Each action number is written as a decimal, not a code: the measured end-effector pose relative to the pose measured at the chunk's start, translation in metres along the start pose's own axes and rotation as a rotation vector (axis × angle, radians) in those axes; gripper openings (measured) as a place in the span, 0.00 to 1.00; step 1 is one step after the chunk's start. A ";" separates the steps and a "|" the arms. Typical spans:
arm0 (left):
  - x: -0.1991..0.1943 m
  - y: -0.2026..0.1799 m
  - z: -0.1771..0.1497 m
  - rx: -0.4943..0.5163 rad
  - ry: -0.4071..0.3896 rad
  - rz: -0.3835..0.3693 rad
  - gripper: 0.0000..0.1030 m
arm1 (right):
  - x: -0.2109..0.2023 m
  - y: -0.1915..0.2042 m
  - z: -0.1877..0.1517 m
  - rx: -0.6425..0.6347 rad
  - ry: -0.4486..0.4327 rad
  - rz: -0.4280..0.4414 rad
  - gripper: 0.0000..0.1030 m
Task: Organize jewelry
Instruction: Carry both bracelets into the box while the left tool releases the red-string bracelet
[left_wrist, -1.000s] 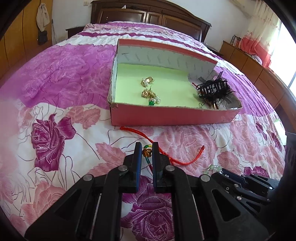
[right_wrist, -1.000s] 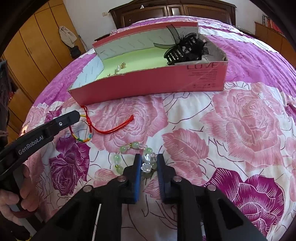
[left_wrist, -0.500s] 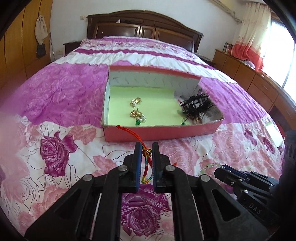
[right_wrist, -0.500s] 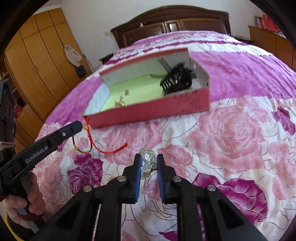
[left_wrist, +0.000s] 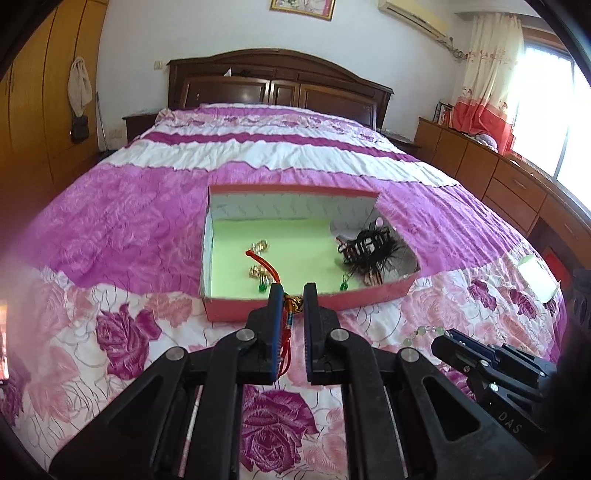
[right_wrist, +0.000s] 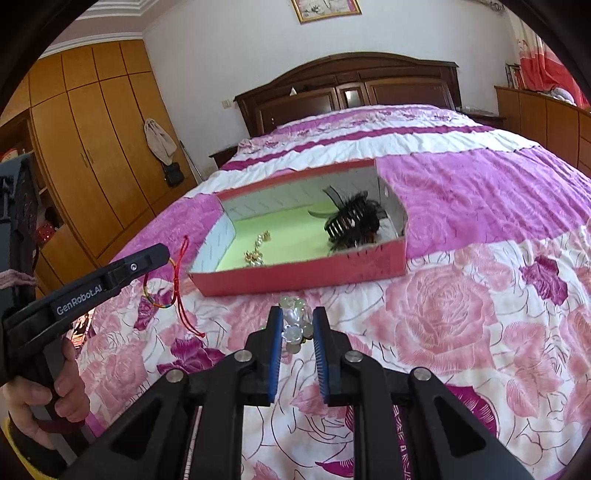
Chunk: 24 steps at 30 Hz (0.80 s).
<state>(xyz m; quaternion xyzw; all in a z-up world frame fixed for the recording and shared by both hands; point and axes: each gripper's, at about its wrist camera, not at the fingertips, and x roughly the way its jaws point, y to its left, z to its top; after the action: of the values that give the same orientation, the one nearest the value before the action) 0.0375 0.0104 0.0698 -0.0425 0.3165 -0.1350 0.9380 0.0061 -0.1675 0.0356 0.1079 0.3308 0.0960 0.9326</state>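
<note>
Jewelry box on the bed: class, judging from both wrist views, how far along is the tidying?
Done: gold trinkets and a black hair claw lie in the box. In hand: the left gripper holds a red cord bracelet; the right gripper holds a bead bracelet. Left: placing both inside.

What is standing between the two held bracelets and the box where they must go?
Only the box's near red wall. The left gripper holds the red cord bracelet just before it; the right gripper holds the bead bracelet farther back. Both must pass over it.
</note>
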 end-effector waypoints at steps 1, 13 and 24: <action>0.000 0.000 0.002 0.002 -0.004 0.000 0.02 | -0.002 0.001 0.002 -0.003 -0.009 0.000 0.17; 0.003 -0.002 0.027 0.032 -0.072 0.032 0.02 | -0.008 0.008 0.035 -0.043 -0.117 -0.010 0.17; 0.018 -0.006 0.047 0.072 -0.168 0.061 0.02 | 0.008 0.012 0.068 -0.065 -0.215 -0.003 0.17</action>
<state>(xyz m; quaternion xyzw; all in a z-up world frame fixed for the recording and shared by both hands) 0.0787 -0.0005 0.0981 -0.0106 0.2326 -0.1136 0.9659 0.0543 -0.1632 0.0849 0.0869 0.2258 0.0932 0.9658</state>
